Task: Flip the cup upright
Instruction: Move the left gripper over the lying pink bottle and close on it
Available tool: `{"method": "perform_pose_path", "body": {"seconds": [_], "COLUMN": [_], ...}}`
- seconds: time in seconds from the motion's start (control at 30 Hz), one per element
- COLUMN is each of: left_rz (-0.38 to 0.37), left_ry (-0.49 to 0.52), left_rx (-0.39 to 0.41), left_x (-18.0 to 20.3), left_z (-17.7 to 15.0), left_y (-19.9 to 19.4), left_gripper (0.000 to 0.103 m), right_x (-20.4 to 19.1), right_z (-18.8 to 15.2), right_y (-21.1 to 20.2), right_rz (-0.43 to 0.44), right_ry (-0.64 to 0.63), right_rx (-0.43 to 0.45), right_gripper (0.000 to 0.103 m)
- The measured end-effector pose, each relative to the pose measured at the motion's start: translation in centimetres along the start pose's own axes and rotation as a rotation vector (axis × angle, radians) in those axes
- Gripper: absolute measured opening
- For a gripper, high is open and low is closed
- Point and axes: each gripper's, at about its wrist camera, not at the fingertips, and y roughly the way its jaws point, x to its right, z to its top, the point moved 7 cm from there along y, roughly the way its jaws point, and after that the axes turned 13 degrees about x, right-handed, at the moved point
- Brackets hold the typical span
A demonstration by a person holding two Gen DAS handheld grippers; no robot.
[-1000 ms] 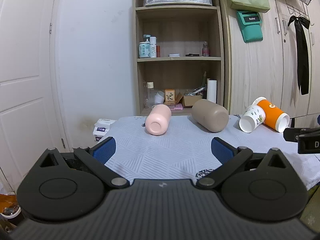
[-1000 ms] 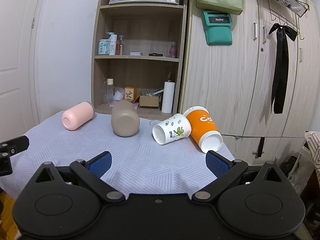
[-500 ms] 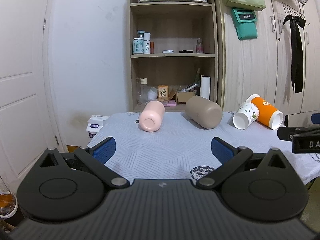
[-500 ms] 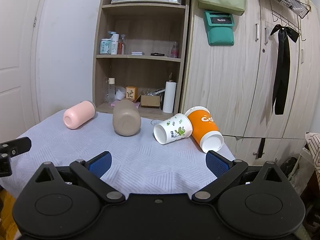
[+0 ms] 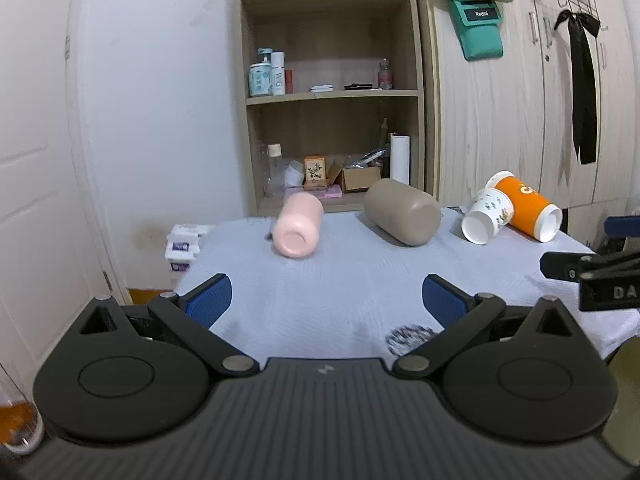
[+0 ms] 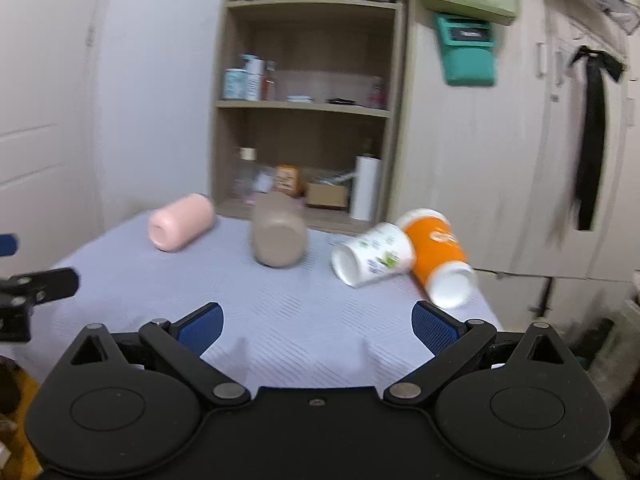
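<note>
both views sit nearer the table (image 5: 360, 280) than before; right view now blurred. four cups lie on their sides, untouched: pink cup (image 5: 299, 225) far left, tan cup (image 5: 402, 212) beside it, white cup (image 5: 486, 217) touching orange cup (image 5: 526, 210) at right. left gripper (image 5: 326, 300) and right gripper (image 6: 318, 324) gape wide, holding nothing. cup prints unreadable.

A lived-in room of a home. A wooden open shelf (image 5: 332, 96) stands against the white wall, holding toiletry bottles (image 5: 267, 74), a paper roll (image 5: 399, 159) and small boxes (image 5: 360, 178). Right of the shelf are wood-grain wardrobe doors (image 5: 516, 120) with a black ribbon (image 5: 582, 92) hanging; left of it is a white panelled door (image 5: 28, 168). In front of it is a cloth-covered worktop (image 5: 340, 280).
</note>
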Motion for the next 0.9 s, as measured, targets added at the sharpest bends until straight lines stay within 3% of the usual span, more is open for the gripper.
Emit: {"method": "perform_pose_path", "body": {"seconds": [0.2,0.37,0.67,0.9], "left_rz": [-0.055,-0.137,-0.103,-0.118], "left_ry": [-0.004,-0.1,-0.15,-0.234], "left_rx": [-0.091,-0.203,-0.305,-0.374], "left_x": [-2.3,-3.9,-6.2,-7.2], "left_z": [3.0,3.4,2.3,0.2], "left_y": [4.3,9.4,18.6,23.5], "left_gripper": [0.103,0.103,0.099,0.093], "right_x": [-2.3,-4.5,-8.7,-9.8], "right_z": [2.2,3.4,2.7,1.7], "right_y": [3.4,7.3,12.4,15.2], "right_rz": [0.232,0.36,0.499,0.519], "right_ry": [0.058,0.064,0.097,0.067], "right_rx": [-0.015,-0.07,-0.114,-0.179], "right_gripper": [0.102,0.102,0.102,0.102]}}
